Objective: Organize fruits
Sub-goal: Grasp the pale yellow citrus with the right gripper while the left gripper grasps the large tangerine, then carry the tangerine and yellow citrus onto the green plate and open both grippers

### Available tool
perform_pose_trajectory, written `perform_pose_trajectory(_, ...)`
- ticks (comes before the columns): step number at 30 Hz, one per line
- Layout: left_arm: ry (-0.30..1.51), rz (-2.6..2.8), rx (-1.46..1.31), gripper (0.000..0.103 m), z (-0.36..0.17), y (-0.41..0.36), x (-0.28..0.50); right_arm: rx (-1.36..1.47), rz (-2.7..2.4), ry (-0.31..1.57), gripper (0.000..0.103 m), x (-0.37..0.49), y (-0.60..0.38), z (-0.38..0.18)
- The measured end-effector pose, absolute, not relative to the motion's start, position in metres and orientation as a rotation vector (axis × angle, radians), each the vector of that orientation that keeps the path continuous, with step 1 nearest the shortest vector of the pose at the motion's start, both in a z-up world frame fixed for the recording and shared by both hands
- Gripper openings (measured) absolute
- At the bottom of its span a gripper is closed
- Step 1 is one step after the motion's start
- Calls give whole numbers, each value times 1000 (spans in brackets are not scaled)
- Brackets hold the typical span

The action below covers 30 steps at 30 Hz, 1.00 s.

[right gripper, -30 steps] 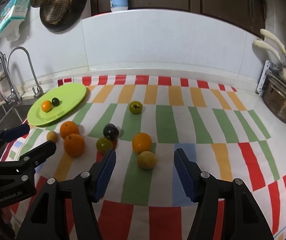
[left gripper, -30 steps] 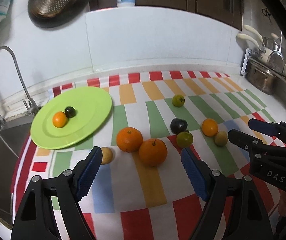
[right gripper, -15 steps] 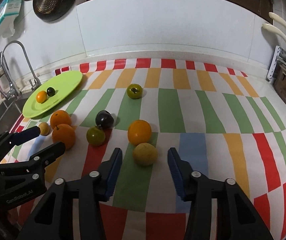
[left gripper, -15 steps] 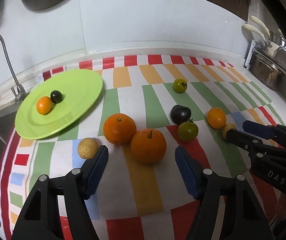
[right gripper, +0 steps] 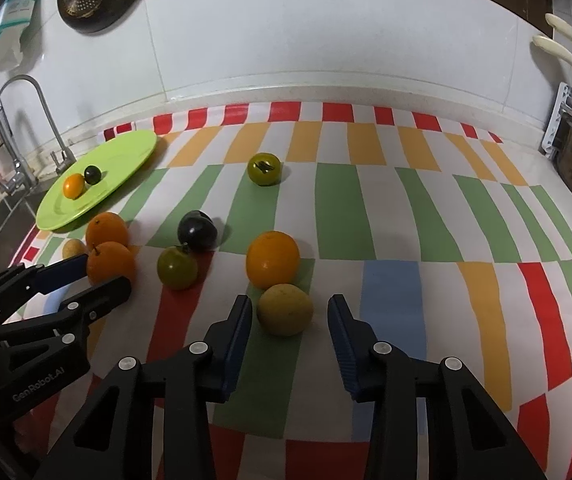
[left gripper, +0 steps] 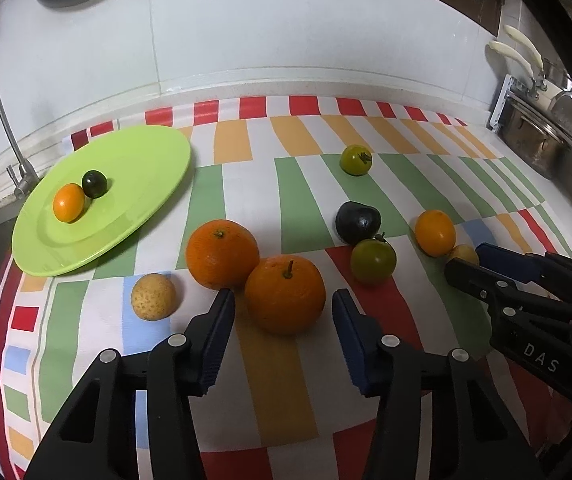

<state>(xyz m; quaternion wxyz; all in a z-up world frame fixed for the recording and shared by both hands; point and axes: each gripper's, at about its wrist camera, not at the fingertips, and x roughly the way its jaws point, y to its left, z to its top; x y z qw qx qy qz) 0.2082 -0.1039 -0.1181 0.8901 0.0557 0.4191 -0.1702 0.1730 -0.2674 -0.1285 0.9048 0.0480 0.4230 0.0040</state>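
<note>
From the left wrist camera, the left gripper [left gripper: 283,312] stands wide open with nothing held; the near orange [left gripper: 285,294] sits on the striped cloth [left gripper: 286,392] right between its fingertips, not visibly pinched. A second orange [left gripper: 222,253] touches it just ahead and to the left, and a small speckled yellow fruit [left gripper: 153,296] lies left of the left finger. Farther ahead-left the green plate [left gripper: 146,184] carries a little orange fruit [left gripper: 69,208] and a dark one [left gripper: 94,184].

From the right wrist camera, the right gripper [right gripper: 289,312] is likewise spread wide and empty, a yellowish round fruit [right gripper: 285,309] resting between its tips with gaps on both sides. An orange mandarin [right gripper: 273,259] sits just beyond it, a green tomato [right gripper: 177,267] and dark plum [right gripper: 197,230] ahead-left, another green tomato [right gripper: 263,169] well ahead.
</note>
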Motion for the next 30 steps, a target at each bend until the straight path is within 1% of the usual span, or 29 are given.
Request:
perform_pose_trajectory(4,880,-358,112,47,-120,-105,211,98,16,878,36,174,-266,-130)
perform_pose_trajectory(5,883,-357,110,43,-121,-106,211,97,18,881,36,175,-266,-131)
perform_pose_trajectory(7,886,-353,110,41,-121,-106,212,100,29,886,31,174,-265,-132)
perform_pose_trajectory(16,867,-370,110,41,-114,-101,204,95,45,865,31,167,-260,-123)
perform_pose_trajectory(30,774,-360,112,40,-74,-73,178,63,94,774,31,144,-230,-86)
